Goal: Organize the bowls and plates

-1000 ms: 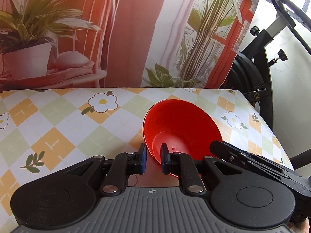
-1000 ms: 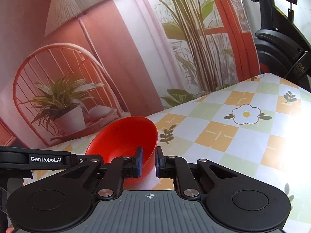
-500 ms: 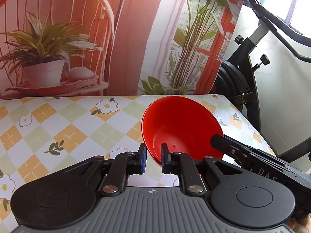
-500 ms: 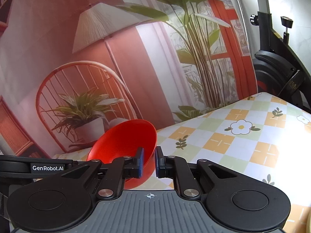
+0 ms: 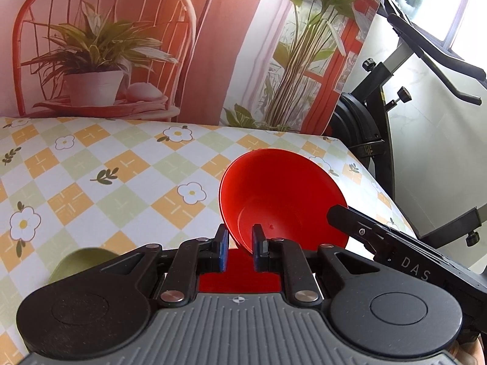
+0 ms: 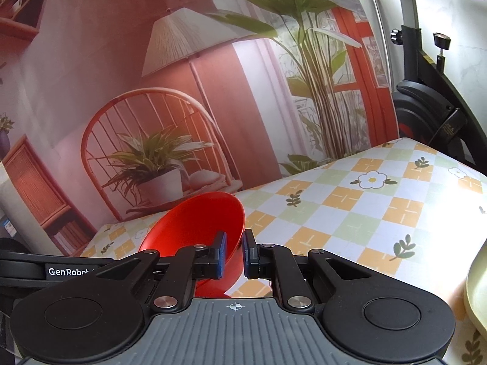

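Two grippers pinch one red bowl (image 5: 283, 194), lifted and tilted above the checkered table (image 5: 121, 167). The left gripper (image 5: 240, 251) clamps its near rim; the right gripper (image 6: 233, 255) clamps the opposite rim. Lettering: "GenRobot" and "DAS" on the gripper bodies. Bowl empty. A green dish (image 5: 79, 263) lies lower left, contents unseen.

My left gripper's (image 5: 239, 251) body hid most of a green dish (image 5: 80, 263) beside its left finger. A pale dish (image 6: 476, 292) was cut off at the right-wrist view's right edge. My right gripper's (image 6: 233, 257) fingers covered the red bowl's (image 6: 197, 228) near rim.
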`<state>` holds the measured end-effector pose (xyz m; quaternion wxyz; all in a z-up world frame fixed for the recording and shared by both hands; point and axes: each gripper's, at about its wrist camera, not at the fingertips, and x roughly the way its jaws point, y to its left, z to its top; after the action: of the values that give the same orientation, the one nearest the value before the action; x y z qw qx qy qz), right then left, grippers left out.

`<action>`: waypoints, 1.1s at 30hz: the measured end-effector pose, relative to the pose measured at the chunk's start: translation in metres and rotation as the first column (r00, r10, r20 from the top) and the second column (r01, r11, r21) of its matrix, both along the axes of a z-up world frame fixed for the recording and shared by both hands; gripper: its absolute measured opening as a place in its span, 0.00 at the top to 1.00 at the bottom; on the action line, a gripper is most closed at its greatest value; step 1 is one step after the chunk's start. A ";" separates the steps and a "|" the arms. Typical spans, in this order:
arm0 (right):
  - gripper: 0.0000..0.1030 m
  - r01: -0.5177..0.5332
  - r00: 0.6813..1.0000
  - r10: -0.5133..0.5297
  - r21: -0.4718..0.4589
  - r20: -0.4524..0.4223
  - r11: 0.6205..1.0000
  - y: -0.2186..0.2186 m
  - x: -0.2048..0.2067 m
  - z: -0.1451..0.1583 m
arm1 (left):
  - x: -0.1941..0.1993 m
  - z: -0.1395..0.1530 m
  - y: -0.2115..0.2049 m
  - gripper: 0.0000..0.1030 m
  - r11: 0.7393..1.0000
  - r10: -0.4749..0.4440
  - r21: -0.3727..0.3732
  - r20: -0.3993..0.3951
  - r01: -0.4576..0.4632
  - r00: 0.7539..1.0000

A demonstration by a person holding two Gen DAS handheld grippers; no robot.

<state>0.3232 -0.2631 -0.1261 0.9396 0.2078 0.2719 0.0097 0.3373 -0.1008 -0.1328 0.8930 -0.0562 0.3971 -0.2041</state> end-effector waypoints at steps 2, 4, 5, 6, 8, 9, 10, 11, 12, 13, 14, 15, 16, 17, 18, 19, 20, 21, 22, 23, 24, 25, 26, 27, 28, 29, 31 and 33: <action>0.89 -0.011 1.000 0.011 -0.001 -0.010 1.000 0.004 -0.006 -0.001 | -0.008 -0.002 0.004 0.84 1.000 0.010 0.007 -0.007 -0.010 1.000; 0.89 -0.023 1.000 0.023 -0.007 -0.018 1.000 0.010 -0.012 -0.002 | -0.014 -0.005 0.007 0.84 1.000 0.026 0.010 -0.014 -0.026 1.000; 0.89 -0.030 0.999 0.030 -0.012 -0.023 0.999 0.013 -0.015 -0.004 | -0.018 -0.006 0.009 0.84 0.999 0.033 0.012 -0.015 -0.033 0.999; 0.89 -0.036 0.999 0.036 -0.015 -0.026 0.999 0.015 -0.017 -0.005 | -0.021 -0.008 0.011 0.84 0.999 0.042 0.013 -0.020 -0.041 0.999; 0.89 -0.043 0.998 0.043 -0.012 -0.035 0.999 0.019 -0.021 -0.008 | -0.027 -0.011 0.015 0.84 0.998 0.055 0.004 -0.035 -0.055 0.998; 0.89 -0.046 0.998 0.046 -0.011 -0.041 0.999 0.021 -0.023 -0.009 | -0.030 -0.013 0.016 0.84 0.998 0.064 0.001 -0.039 -0.064 0.997; 0.89 -0.050 0.998 0.049 -0.011 -0.047 0.999 0.022 -0.025 -0.011 | -0.033 -0.014 0.018 0.84 0.997 0.072 -0.001 -0.044 -0.072 0.996; 0.89 -0.052 0.997 0.051 -0.013 -0.052 0.999 0.024 -0.026 -0.012 | -0.035 -0.015 0.019 0.84 0.997 0.077 -0.003 -0.048 -0.077 0.996; 0.89 -0.054 0.997 0.053 -0.016 -0.055 0.998 0.025 -0.028 -0.014 | -0.037 -0.016 0.020 0.84 0.997 0.081 -0.004 -0.048 -0.081 0.996; 0.89 -0.055 0.997 0.054 -0.016 -0.060 0.998 0.026 -0.029 -0.016 | -0.040 -0.016 0.020 0.84 0.997 0.080 0.004 -0.043 -0.080 0.996; 0.89 -0.057 0.996 0.056 -0.010 -0.065 0.998 0.026 -0.029 -0.018 | -0.042 -0.017 0.019 0.84 0.997 0.078 0.016 -0.036 -0.078 0.996; 0.89 -0.059 0.996 0.058 -0.004 -0.069 0.998 0.026 -0.030 -0.020 | -0.043 -0.018 0.019 0.84 0.997 0.080 0.023 -0.033 -0.079 0.996; 0.89 -0.060 0.996 0.060 -0.003 -0.073 0.998 0.026 -0.030 -0.022 | -0.045 -0.019 0.019 0.84 0.996 0.082 0.027 -0.033 -0.081 0.996; 0.89 -0.061 0.995 0.061 -0.004 -0.078 0.998 0.027 -0.030 -0.024 | -0.046 -0.020 0.020 0.83 0.996 0.083 0.030 -0.034 -0.082 0.996; 0.89 -0.063 0.994 0.063 -0.005 -0.084 0.998 0.027 -0.030 -0.026 | -0.046 -0.022 0.020 0.83 0.996 0.085 0.034 -0.039 -0.084 0.996; 0.89 -0.066 0.994 0.065 -0.004 -0.089 0.998 0.027 -0.030 -0.027 | -0.047 -0.023 0.020 0.83 0.996 0.085 0.042 -0.042 -0.083 0.996; 0.89 -0.069 0.993 0.068 -0.003 -0.092 0.998 0.028 -0.030 -0.029 | -0.048 -0.024 0.018 0.83 0.995 0.081 0.059 -0.044 -0.078 0.996; 0.89 -0.071 0.993 0.070 -0.004 -0.098 0.997 0.028 -0.029 -0.030 | -0.047 -0.025 0.017 0.82 0.995 0.076 0.071 -0.045 -0.073 0.996; 0.89 -0.070 0.992 0.069 -0.006 -0.101 0.997 0.028 -0.029 -0.031 | -0.048 -0.026 0.016 0.82 0.995 0.072 0.077 -0.045 -0.068 0.996; 0.89 -0.070 0.992 0.068 -0.010 -0.106 0.997 0.028 -0.029 -0.032 | -0.048 -0.027 0.016 0.81 0.995 0.071 0.079 -0.045 -0.067 0.996; 0.89 -0.069 0.991 0.068 -0.011 -0.111 0.998 0.028 -0.028 -0.034 | -0.047 -0.027 0.015 0.81 0.994 0.069 0.082 -0.045 -0.066 0.997; 0.89 -0.069 0.991 0.067 -0.009 -0.115 0.998 0.028 -0.028 -0.035 | -0.047 -0.028 0.015 0.81 0.994 0.068 0.088 -0.044 -0.064 0.997; 0.89 -0.067 0.990 0.066 -0.006 -0.121 0.998 0.028 -0.028 -0.037 | -0.047 -0.029 0.014 0.81 0.994 0.067 0.094 -0.045 -0.063 0.997; 0.89 -0.067 0.990 0.066 -0.005 -0.125 0.998 0.027 -0.029 -0.039 | -0.047 -0.030 0.014 0.81 0.993 0.066 0.097 -0.047 -0.061 0.997; 0.89 -0.066 0.990 0.065 -0.004 -0.128 0.998 0.027 -0.029 -0.040 | -0.047 -0.031 0.014 0.81 0.993 0.065 0.099 -0.049 -0.060 0.997; 0.89 -0.065 0.990 0.064 -0.001 -0.128 0.998 0.026 -0.029 -0.041 | -0.047 -0.032 0.014 0.81 0.993 0.065 0.101 -0.050 -0.060 0.997; 0.89 -0.066 0.989 0.065 0.001 -0.130 0.998 0.026 -0.029 -0.042 | -0.048 -0.033 0.012 0.81 0.992 0.065 0.111 -0.048 -0.059 0.997; 0.89 -0.068 0.989 0.067 0.002 -0.133 0.998 0.026 -0.029 -0.044 | -0.047 -0.034 0.012 0.81 0.991 0.066 0.118 -0.047 -0.060 0.997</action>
<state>0.2945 -0.2374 -0.1700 0.9187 0.1974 0.3409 0.0274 0.2899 -0.0892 -0.1667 0.8903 -0.0217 0.4292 -0.1506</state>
